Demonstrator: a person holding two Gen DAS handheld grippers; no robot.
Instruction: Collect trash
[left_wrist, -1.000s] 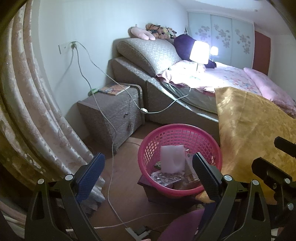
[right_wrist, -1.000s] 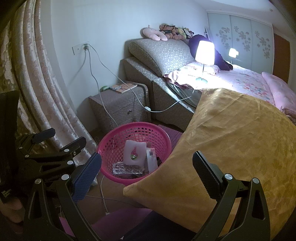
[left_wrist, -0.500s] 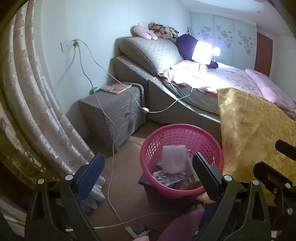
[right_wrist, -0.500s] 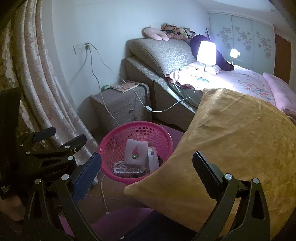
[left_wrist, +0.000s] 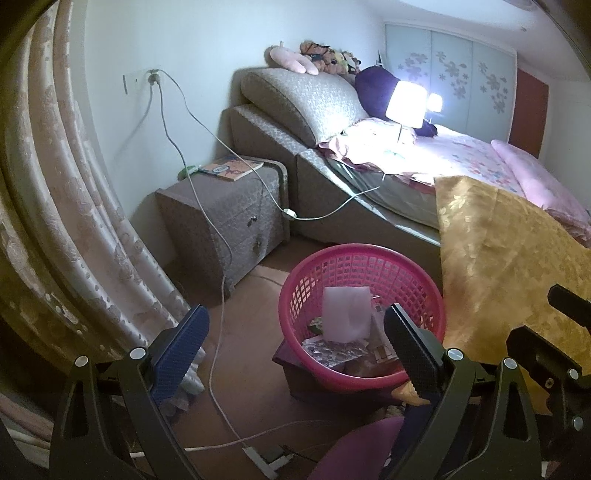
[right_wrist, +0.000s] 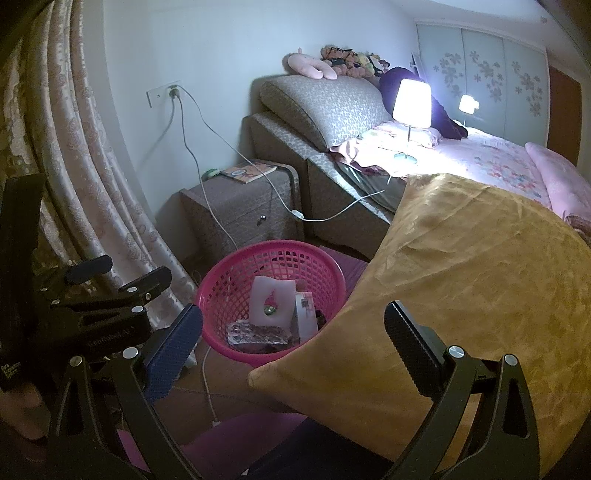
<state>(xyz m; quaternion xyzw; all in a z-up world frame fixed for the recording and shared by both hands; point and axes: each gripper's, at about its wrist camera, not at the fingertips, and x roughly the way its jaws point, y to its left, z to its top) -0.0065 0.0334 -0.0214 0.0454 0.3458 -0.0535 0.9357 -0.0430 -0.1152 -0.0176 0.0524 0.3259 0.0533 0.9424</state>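
Here, in the left wrist view, the left gripper (left_wrist: 295, 338) has its jaws spread wide, nothing between them. The pink basket (left_wrist: 373, 258) sits on the floor at about 5 o'clock from the frame's centre, near the bed (left_wrist: 369, 206). Inside it lie a white foam piece (left_wrist: 347, 314), a foil wrapper (left_wrist: 332, 350) and other scraps. A gold cloth (left_wrist: 509, 251) hangs at 3 o'clock, touching the basket's right side. A nightstand (left_wrist: 225, 218) stands at 10 o'clock from the basket, with a white cable (left_wrist: 218, 332) trailing to the floor.

In the right wrist view, the right gripper (right_wrist: 293, 343) is likewise wide apart and empty. The basket is just left of centre, its right edge covered by the gold cloth. The left gripper's body shows at 8 o'clock. A lit lamp (right_wrist: 412, 99) stands on the bed at 1 o'clock.
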